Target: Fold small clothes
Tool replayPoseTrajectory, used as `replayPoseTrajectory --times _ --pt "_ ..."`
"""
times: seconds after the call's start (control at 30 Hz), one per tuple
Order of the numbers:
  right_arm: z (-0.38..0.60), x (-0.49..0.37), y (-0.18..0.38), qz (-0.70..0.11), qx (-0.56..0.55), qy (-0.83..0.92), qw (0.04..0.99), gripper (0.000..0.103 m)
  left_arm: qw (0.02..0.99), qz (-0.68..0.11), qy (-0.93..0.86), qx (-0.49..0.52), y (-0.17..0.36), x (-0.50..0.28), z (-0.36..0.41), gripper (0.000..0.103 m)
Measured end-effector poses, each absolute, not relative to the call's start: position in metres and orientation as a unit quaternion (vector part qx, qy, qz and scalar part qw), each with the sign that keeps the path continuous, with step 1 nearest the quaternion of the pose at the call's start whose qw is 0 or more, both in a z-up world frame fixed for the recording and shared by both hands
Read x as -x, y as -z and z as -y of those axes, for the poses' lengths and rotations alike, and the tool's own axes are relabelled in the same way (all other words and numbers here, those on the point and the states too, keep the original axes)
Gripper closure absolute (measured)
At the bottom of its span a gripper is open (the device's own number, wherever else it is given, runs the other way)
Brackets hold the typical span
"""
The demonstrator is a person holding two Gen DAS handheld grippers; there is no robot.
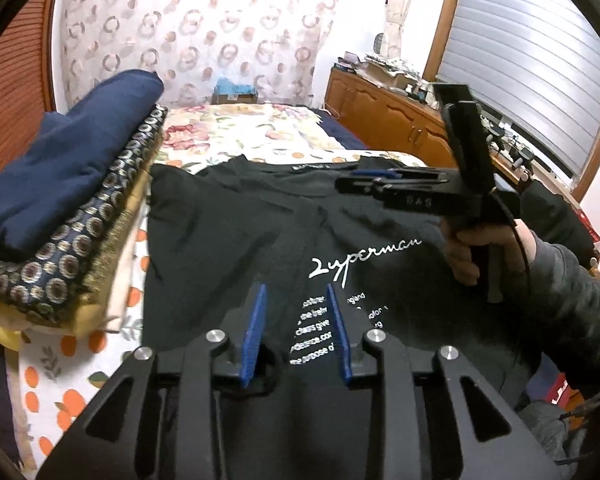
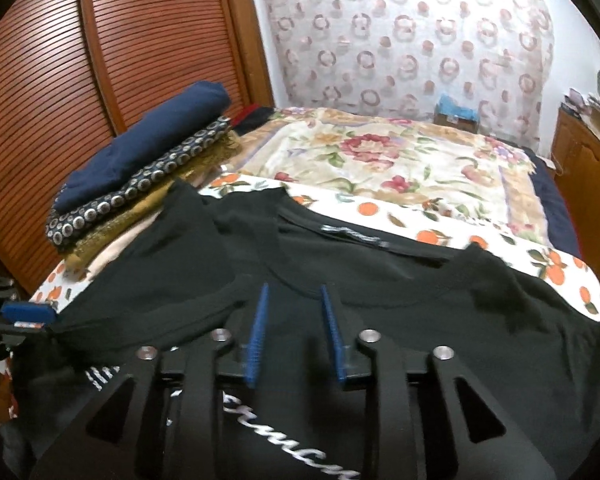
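The left gripper [image 1: 296, 292] hovers over the printed chest of a black T-shirt [image 1: 228, 232], its blue fingers [image 1: 256, 328] apart with nothing between them. The right gripper [image 2: 292, 292] hangs above the same T-shirt [image 2: 420, 300] near the collar, its blue pads likewise parted and empty. The shirt lies face up on the orange-print bedsheet [image 2: 432, 236], its long axis running away from the cameras, neckline at the far end and white lettering [image 1: 364, 256] toward the near end. Left of it sits a stack of folded clothes [image 1: 72, 208], a navy piece on top. Beyond lies a floral bedspread [image 2: 380, 152], then a patterned curtain [image 2: 400, 32].
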State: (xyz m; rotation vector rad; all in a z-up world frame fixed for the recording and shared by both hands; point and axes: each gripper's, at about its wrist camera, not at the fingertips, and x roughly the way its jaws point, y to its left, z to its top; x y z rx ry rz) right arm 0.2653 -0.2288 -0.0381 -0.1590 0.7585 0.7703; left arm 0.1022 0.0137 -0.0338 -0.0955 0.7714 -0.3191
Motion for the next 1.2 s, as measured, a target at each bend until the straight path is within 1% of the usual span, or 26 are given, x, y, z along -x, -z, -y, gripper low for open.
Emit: replayPoseTrajectory --times 0.13,0.17,0.2,0.4,0.43,0.47,0.53,0.57,0.73,0.97,1.2 --pt "0.207 -0.265 0.040 -0.366 0.089 -0.374 0.848 0.067 0.920 -0.367 0.129 0.044 0.031 -0.099 -0.028 0.056" --pt "0.199 -0.266 0.040 -0.369 0.094 -0.375 0.845 0.067 0.922 -0.365 0.121 0.049 0.031 -0.098 -0.034 0.047" --pt "0.194 -0.268 0.042 -0.373 0.097 -0.376 0.843 0.067 0.922 -0.365 0.117 0.051 0.033 -0.098 -0.038 0.045" --pt "0.174 -0.282 0.062 -0.412 0.117 -0.372 0.824 0.067 0.917 -0.387 0.070 0.058 0.057 -0.105 -0.063 0.045" --pt "0.174 -0.282 0.065 -0.417 0.120 -0.375 0.819 0.074 0.916 -0.392 0.068 0.060 0.061 -0.106 -0.064 0.045" --pt "0.174 -0.280 0.066 -0.418 0.121 -0.381 0.816 0.087 0.914 -0.395 0.064 0.060 0.065 -0.107 -0.066 0.045" --pt "0.179 -0.276 0.065 -0.410 0.121 -0.396 0.813 0.096 0.914 -0.398 0.052 0.056 0.071 -0.108 -0.068 0.045" --pt "0.185 -0.272 0.060 -0.399 0.118 -0.399 0.817 0.098 0.913 -0.401 0.049 0.053 0.074 -0.109 -0.068 0.045" --pt "0.221 -0.260 0.048 -0.373 0.111 -0.380 0.839 0.099 0.910 -0.410 0.047 0.035 0.083 -0.117 -0.068 0.045" --pt "0.262 -0.253 0.048 -0.379 0.092 -0.340 0.856 0.096 0.898 -0.435 0.061 0.010 0.099 -0.128 -0.054 0.045" --pt "0.279 -0.241 0.038 -0.367 0.078 -0.332 0.866 0.094 0.896 -0.435 0.081 -0.024 0.095 -0.127 -0.031 0.045"
